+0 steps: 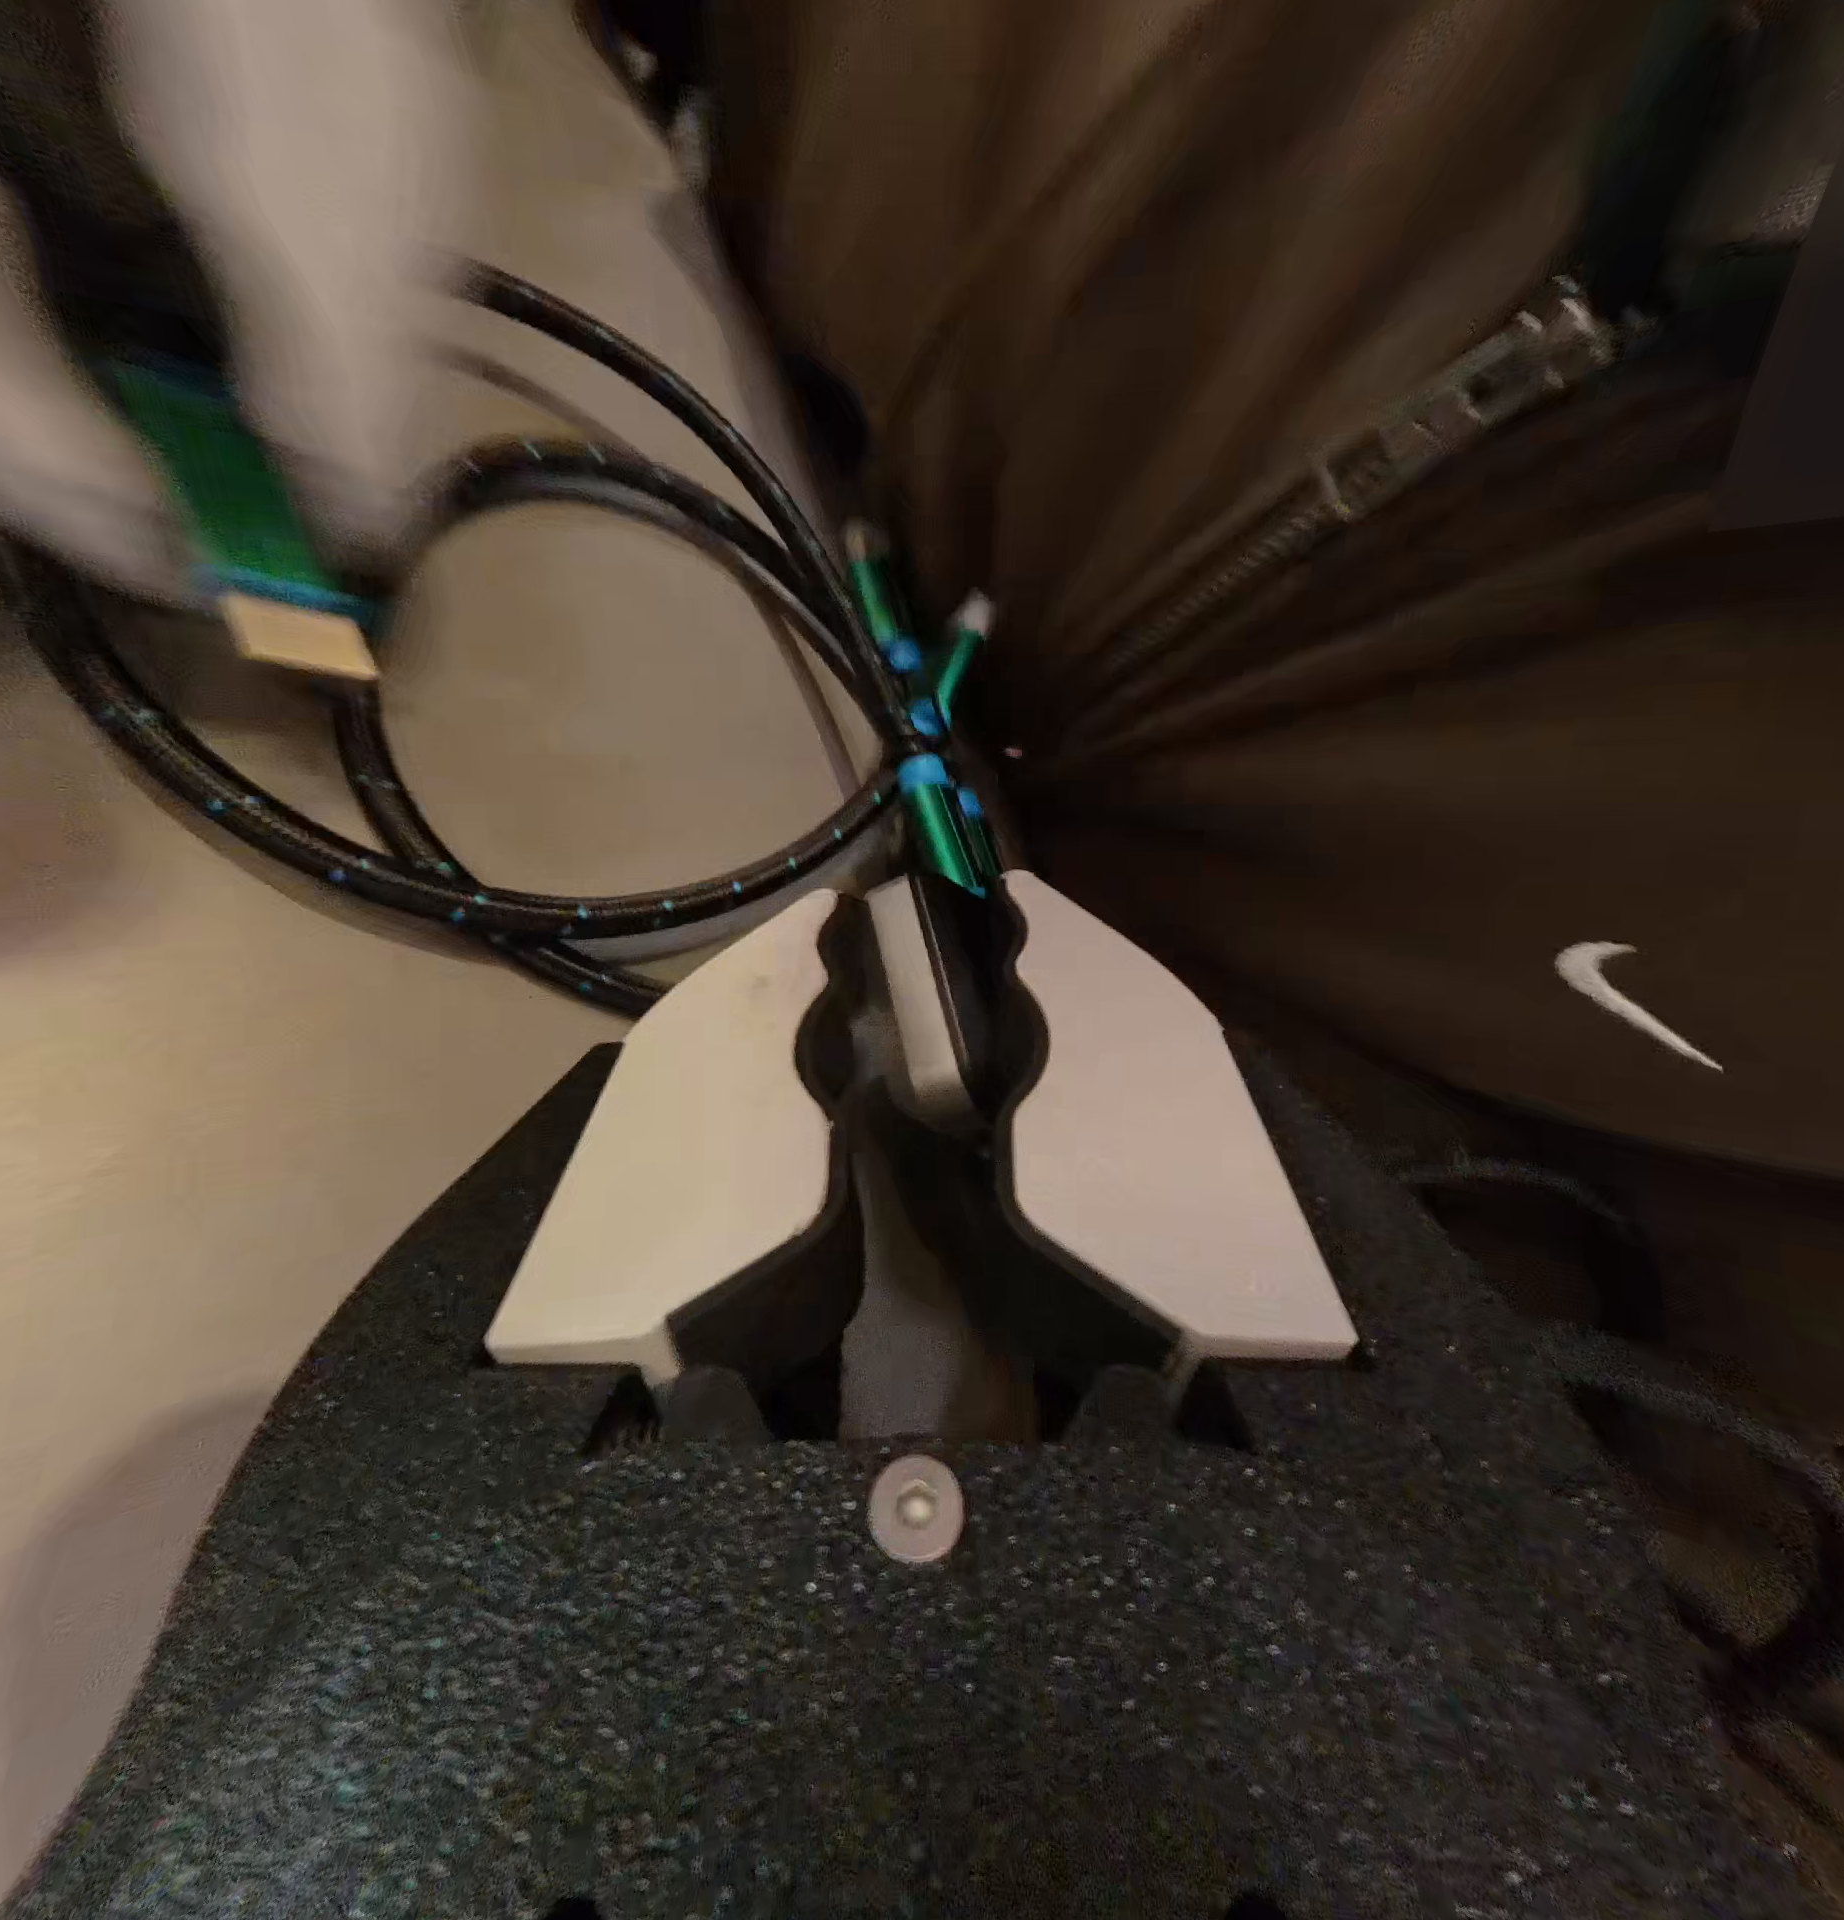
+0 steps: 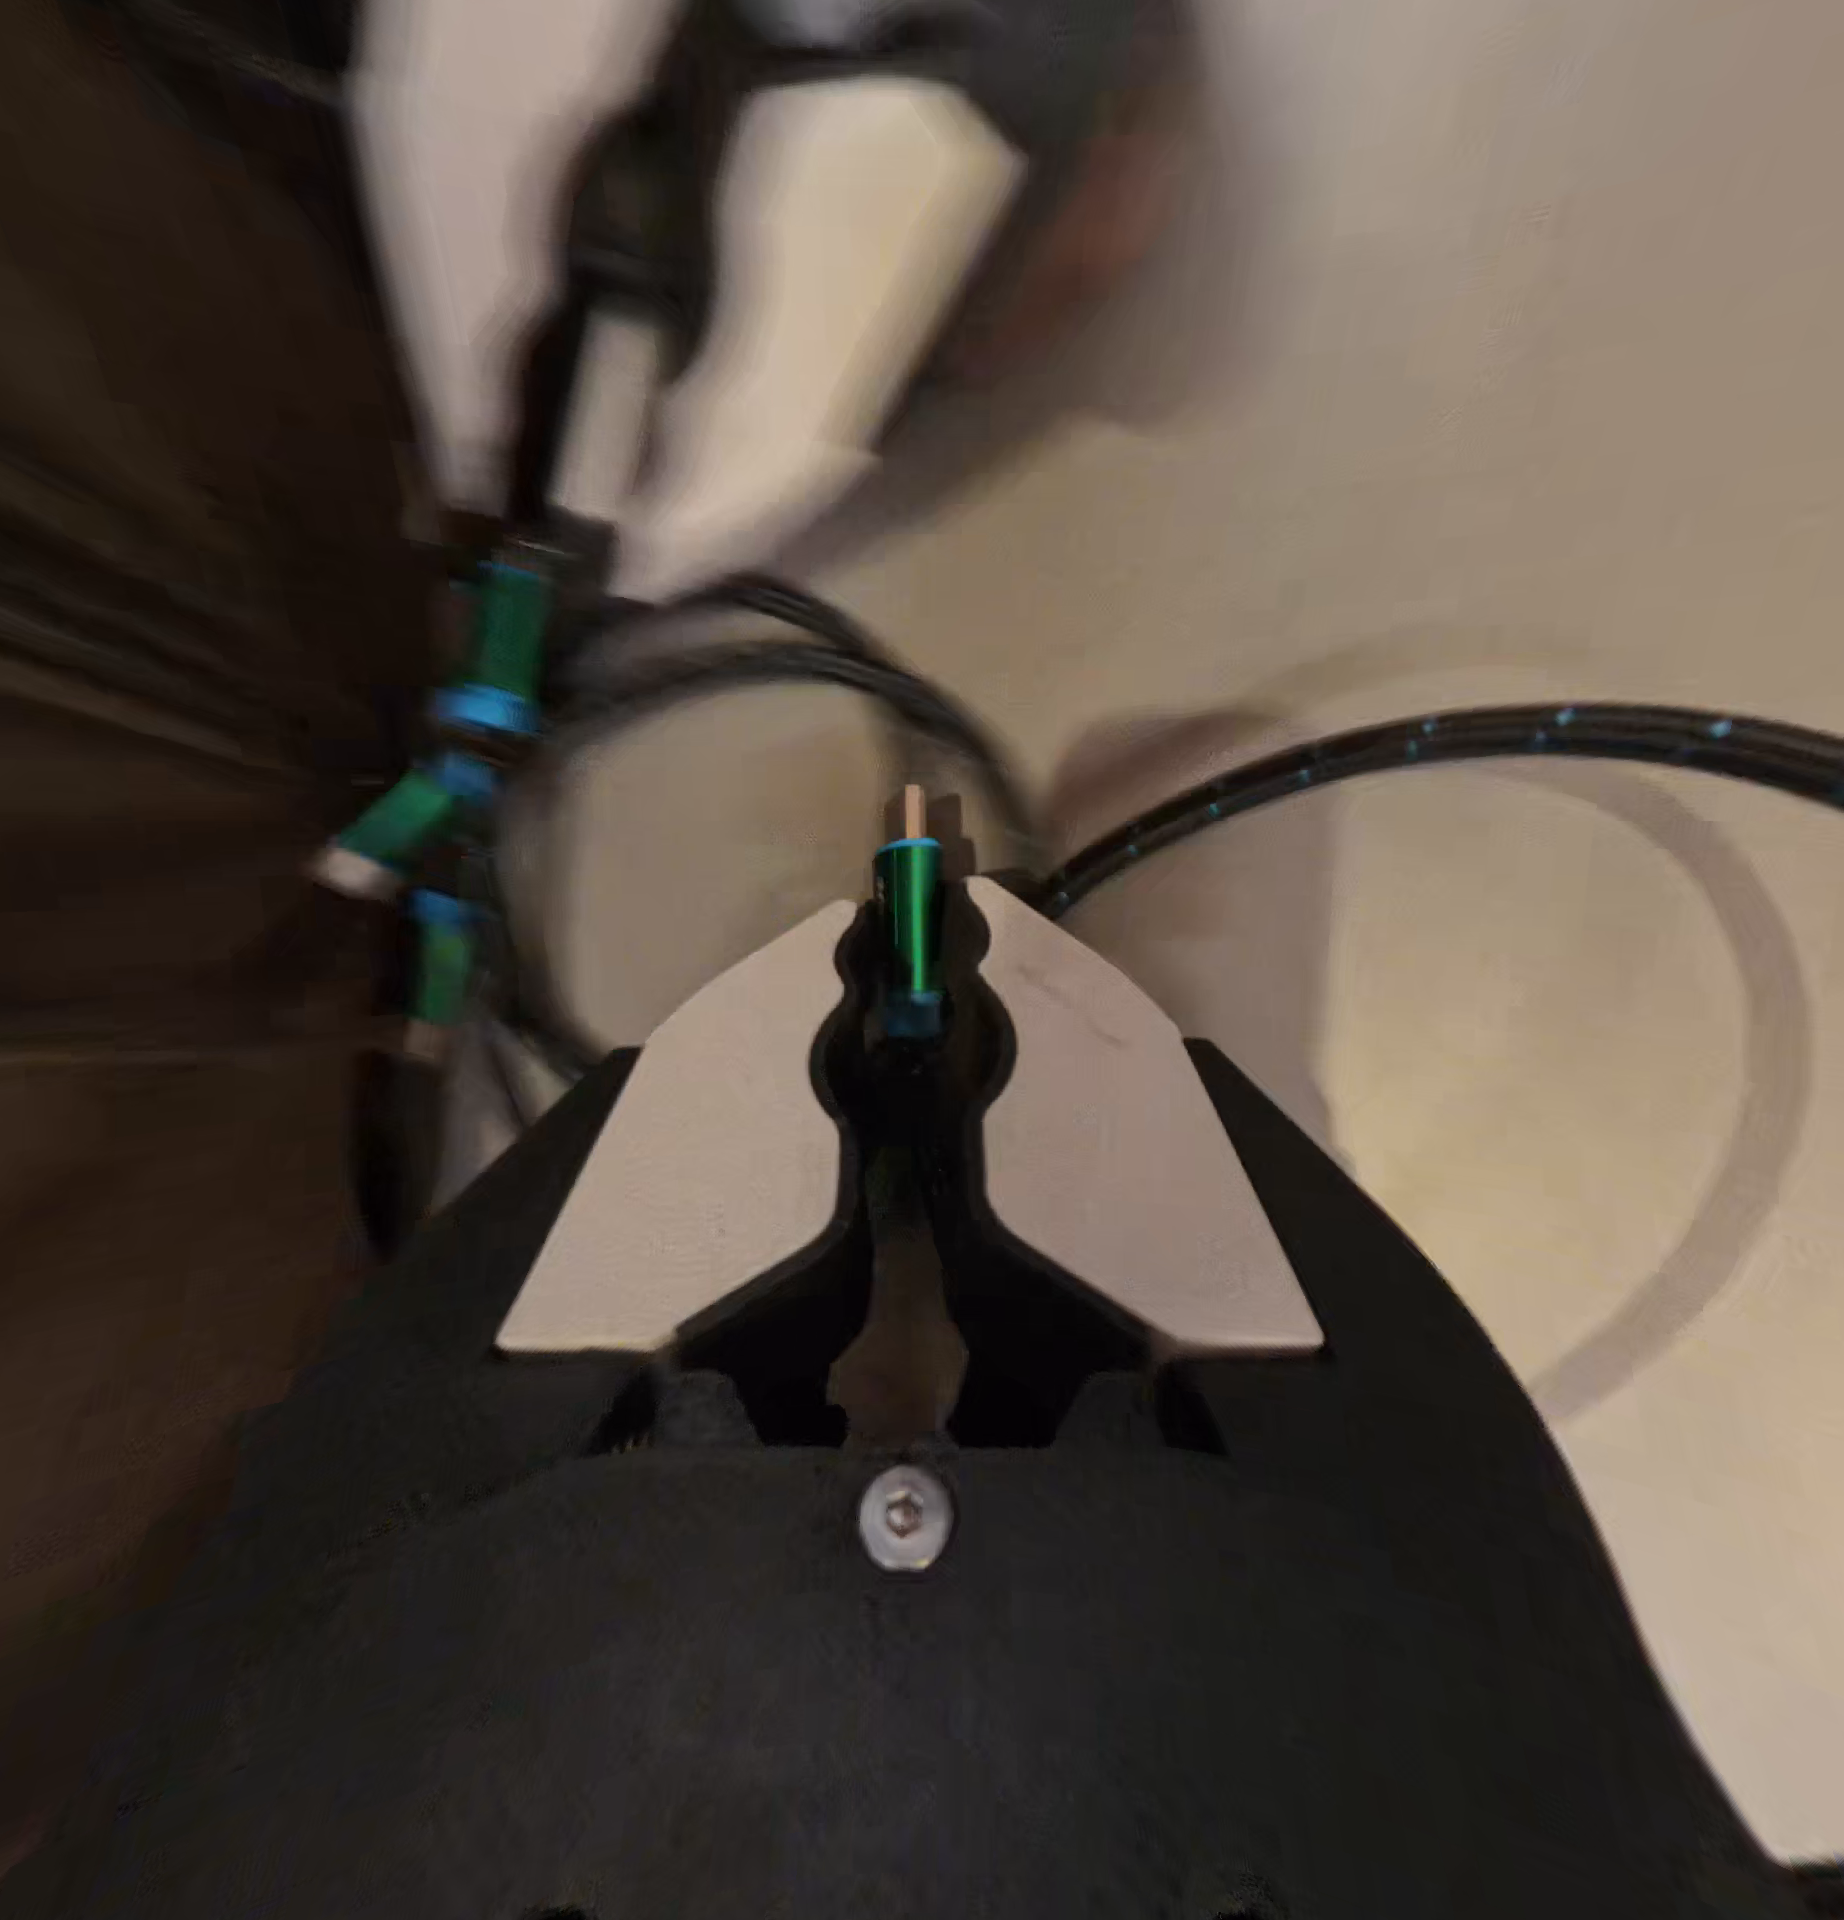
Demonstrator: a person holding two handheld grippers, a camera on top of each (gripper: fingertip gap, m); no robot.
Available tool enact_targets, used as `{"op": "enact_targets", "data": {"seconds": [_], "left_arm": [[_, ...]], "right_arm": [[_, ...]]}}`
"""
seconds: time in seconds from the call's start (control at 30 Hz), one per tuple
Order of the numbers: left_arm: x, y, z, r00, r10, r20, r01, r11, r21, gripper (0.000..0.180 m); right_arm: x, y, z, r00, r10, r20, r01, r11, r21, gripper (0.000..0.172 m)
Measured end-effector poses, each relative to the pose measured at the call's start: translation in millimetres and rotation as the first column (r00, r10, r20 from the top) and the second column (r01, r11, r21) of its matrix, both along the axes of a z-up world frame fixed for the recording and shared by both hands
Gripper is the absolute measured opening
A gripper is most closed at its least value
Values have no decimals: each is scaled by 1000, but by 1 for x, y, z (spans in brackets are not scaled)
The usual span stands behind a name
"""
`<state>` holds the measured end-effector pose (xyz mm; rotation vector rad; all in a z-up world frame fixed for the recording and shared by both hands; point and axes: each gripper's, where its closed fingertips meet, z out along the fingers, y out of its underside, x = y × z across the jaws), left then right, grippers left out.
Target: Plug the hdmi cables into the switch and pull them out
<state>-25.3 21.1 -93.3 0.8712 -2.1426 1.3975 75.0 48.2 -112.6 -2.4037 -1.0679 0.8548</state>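
In the left wrist view my left gripper (image 1: 923, 899) is shut on a flat grey-and-black block (image 1: 913, 997) that stands on edge between the fingers. A green connector with a blue collar (image 1: 944, 836) sits at the block's far end. Two more green connectors (image 1: 876, 597) fan out beyond it. A black braided cable (image 1: 585, 914) loops to the left. In the right wrist view my right gripper (image 2: 913, 894) is shut on another green connector (image 2: 910, 925). Its gold plug (image 2: 910, 810) points forward. The left gripper (image 2: 606, 499) shows blurred at upper left, with green connectors (image 2: 502, 634) hanging below it.
A beige surface (image 1: 585, 644) lies under the cable loops. A dark brown garment with a zipper (image 1: 1417, 468) and a white mark (image 1: 1635, 997) fills the right of the left wrist view. The braided cable (image 2: 1417, 743) arcs away to the right, with a grey ring-shaped mark (image 2: 1728, 1039) beneath it. Left tips to right tips: about 10 centimeters.
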Motion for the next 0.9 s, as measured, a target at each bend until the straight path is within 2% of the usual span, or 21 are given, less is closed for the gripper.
{"op": "enact_targets", "data": {"seconds": [0.03,0.07,0.17,0.3,0.5,0.67,0.77,0.9], "left_arm": [[-1,-5,2,1000,6,0,-6,1000,-17,24],[5,-7,3,999,42,-4,-42,999,-26,24],[13,-4,2,998,68,-16,-69,997,-19,24],[20,12,1,992,130,1,-130,992,-6,24],[22,45,1,975,221,18,-222,975,33,24],[24,84,-1,935,354,12,-355,934,38,24],[23,94,1,922,387,14,-387,922,-9,24],[24,91,-1,923,384,19,-384,923,12,24]], "right_arm": [[16,9,8,997,-64,-53,64,998,4,12],[23,11,20,989,-69,-133,71,997,5,13],[31,16,28,994,-78,-77,85,992,93,13],[41,25,23,990,-131,-52,137,984,117,12],[62,38,29,975,-218,-32,221,961,169,12],[81,48,44,948,-318,-5,307,913,268,12],[97,52,69,918,-397,0,370,855,363,12],[123,37,134,869,-494,-40,444,740,505,11]]}}
